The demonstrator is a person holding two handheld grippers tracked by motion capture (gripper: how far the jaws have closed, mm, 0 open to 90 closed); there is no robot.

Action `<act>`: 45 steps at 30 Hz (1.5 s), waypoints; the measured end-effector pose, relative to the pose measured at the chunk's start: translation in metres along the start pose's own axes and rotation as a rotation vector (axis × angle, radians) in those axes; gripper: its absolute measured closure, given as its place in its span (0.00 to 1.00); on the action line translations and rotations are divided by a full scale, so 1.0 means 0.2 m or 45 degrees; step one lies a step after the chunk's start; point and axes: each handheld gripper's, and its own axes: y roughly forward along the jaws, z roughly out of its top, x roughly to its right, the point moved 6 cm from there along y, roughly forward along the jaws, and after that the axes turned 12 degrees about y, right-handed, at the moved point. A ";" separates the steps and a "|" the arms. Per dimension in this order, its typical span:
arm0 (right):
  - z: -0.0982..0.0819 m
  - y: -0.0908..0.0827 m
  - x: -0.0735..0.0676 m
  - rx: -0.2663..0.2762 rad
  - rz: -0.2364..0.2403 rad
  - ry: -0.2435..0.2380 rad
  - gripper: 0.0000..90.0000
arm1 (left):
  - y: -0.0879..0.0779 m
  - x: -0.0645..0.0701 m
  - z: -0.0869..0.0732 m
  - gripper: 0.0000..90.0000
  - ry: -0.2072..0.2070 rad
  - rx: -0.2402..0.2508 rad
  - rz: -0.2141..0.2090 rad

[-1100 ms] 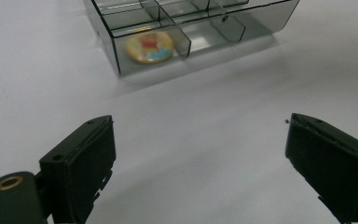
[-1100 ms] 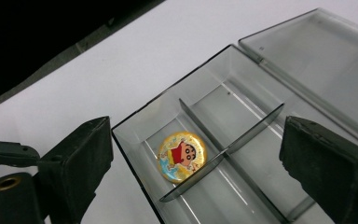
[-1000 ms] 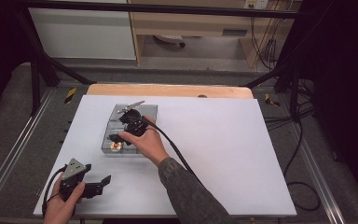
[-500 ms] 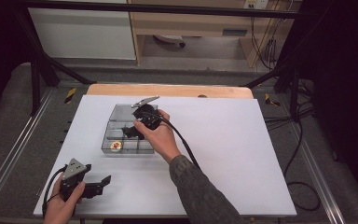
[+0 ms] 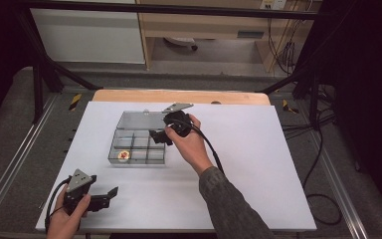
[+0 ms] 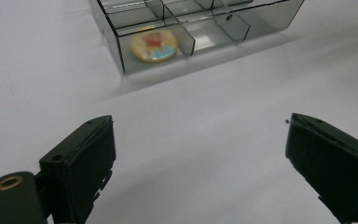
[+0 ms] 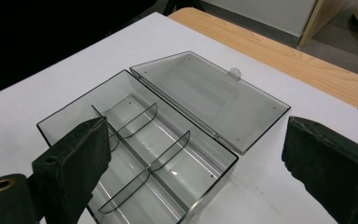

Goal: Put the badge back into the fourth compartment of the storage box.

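Right tool pulling back from the smoky clear plastic divided box point(image 5: 138, 144), which is sitting open at centre frame.

The right tool point(image 5: 163, 134), released and empty, is lifting away toward the upper right since the coin-like badge point(image 5: 123, 156) landed in the lower-left compartment; the left tool point(image 5: 105, 196) is resting released on the white desk point(image 5: 258, 164), lower left.

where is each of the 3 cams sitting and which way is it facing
High view: above the person's side, facing forward and down on the table; both hands, left gripper, right gripper.
Left gripper view: low over the table, facing the divided box with its badge; open jaws.
Right gripper view: above the box, lid open; open jaws.
All share the box.
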 end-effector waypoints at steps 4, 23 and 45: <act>0.00 -0.06 0.03 0.028 0.019 0.011 0.07 | 0.00 0.00 0.00 0.09 0.001 -0.004 0.008; -0.08 -0.31 0.24 0.148 0.004 0.089 0.06 | -0.01 -0.01 0.00 0.09 -0.007 0.007 0.022; -0.19 -0.51 0.45 0.206 -0.036 0.167 0.04 | -0.01 -0.01 0.00 0.09 -0.011 0.004 0.021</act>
